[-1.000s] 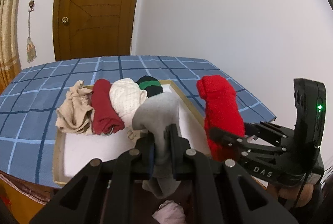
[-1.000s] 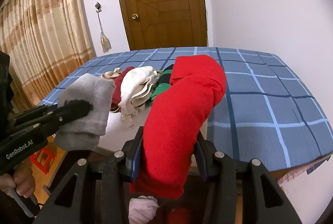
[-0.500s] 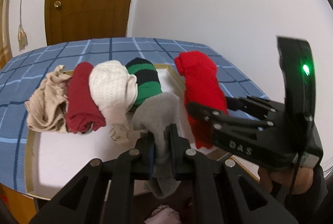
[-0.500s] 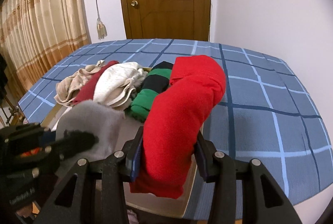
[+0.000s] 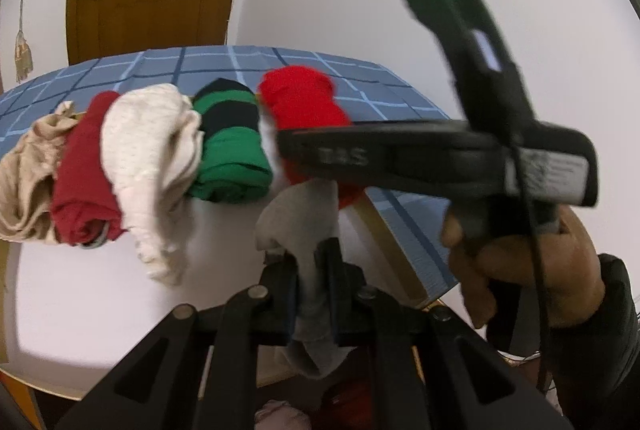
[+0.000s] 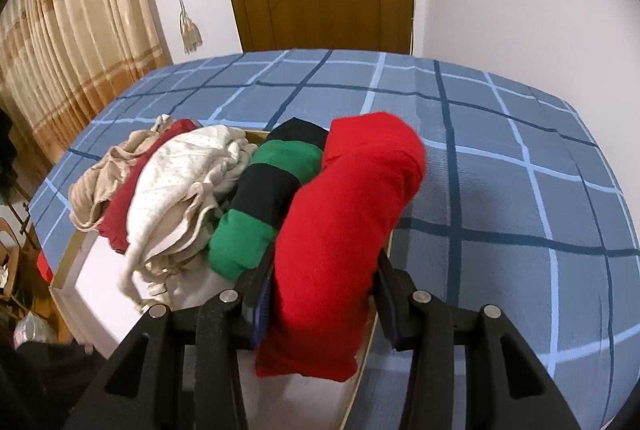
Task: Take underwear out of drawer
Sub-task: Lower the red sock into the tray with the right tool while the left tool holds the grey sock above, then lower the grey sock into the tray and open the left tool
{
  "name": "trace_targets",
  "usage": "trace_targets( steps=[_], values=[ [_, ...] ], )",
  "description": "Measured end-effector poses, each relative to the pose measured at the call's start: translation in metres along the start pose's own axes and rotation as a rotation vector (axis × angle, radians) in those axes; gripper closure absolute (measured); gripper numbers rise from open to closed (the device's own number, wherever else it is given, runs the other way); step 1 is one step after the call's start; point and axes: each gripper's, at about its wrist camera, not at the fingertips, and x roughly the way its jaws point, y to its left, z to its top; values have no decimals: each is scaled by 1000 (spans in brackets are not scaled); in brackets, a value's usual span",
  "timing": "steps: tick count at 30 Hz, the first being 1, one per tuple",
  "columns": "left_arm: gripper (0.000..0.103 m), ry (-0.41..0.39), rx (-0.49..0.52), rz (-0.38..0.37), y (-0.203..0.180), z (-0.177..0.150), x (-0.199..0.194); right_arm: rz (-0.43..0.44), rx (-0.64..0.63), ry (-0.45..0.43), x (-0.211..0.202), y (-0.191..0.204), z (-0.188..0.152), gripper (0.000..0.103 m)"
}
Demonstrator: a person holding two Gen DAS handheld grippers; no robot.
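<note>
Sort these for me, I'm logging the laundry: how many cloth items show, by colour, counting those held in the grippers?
Beige crumpled garment: 1
Dark red rolled garment: 1
Cream dotted garment: 1
Green-and-black striped roll: 1
Bright red roll: 1
Grey garment: 1
Total: 6

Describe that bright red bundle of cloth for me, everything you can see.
The bright red rolled cloth bundle looks soft and fleecy, a thick roll bent over at its top. The right gripper clamps its lower part between both fingers, one end hanging below them. Its left side presses against the green and black striped roll, above the shallow wooden-rimmed white tray.
</note>
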Motion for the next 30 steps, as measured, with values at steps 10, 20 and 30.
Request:
trace_targets(
  steps=[10, 20, 30],
  values=[
    [93, 21, -82, 30, 0, 9, 32, 33, 19, 21, 23, -12, 5, 57],
    [48, 6, -90, 93, -4, 8, 37, 67, -32, -3, 30, -9, 4, 53],
    [19, -55, -124, 155, 6, 11, 11, 144, 39, -123, -29, -17, -14, 52]
  ],
)
